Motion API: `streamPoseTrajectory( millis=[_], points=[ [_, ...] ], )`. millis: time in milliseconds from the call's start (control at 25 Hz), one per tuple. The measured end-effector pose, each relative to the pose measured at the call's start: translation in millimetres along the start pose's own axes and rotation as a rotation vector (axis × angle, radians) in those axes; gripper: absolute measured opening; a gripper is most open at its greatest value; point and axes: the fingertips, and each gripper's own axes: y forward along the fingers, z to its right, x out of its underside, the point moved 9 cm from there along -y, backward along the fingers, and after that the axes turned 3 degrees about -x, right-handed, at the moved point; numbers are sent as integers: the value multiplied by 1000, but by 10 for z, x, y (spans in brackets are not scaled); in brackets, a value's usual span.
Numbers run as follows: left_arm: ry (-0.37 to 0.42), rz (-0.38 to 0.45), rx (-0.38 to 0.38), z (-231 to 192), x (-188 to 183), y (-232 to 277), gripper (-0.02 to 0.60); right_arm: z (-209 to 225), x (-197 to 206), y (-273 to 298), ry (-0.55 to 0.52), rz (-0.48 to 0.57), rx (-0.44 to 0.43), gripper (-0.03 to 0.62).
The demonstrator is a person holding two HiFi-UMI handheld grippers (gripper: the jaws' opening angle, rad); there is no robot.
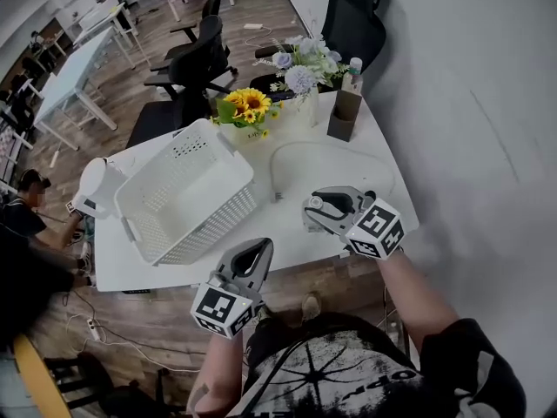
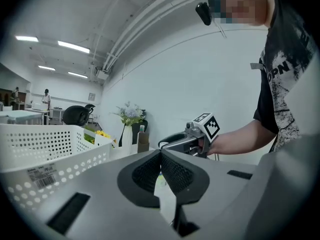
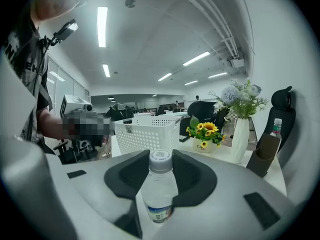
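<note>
**At the desk's near edge: bottle in the right tongs, left tongs closed on nothing**

Between the pads of my right tongs sits a clear water bottle. The pads clamp it just under its white cap. Its long axis runs along the tongs, cap outward and labelled base back toward the camera. In the head view the bottle hangs above the near right part of the desk, resting on nothing, with the cap pointing left.

My left tongs are pressed together at the tips with nothing between them. They hover off the desk's front edge, below and left of the right pair, and well apart from the bottle.

The white perforated basket lies left of the bottle, in the direction the cap points. Its open top faces up, and bare desktop separates it from the cap. The left tongs are near its front corner.

Farther back stand a pot of sunflowers, a vase of pale flowers and a brown carton. A white cable loops between the basket and the right tongs.
</note>
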Motion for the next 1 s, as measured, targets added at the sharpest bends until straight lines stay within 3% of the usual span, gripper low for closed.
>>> streamPoseTrajectory(
  millis=[1000],
  points=[
    [-9,-30,67,73,73,258,11,-54,283,2,25,33,31,156]
  ],
)
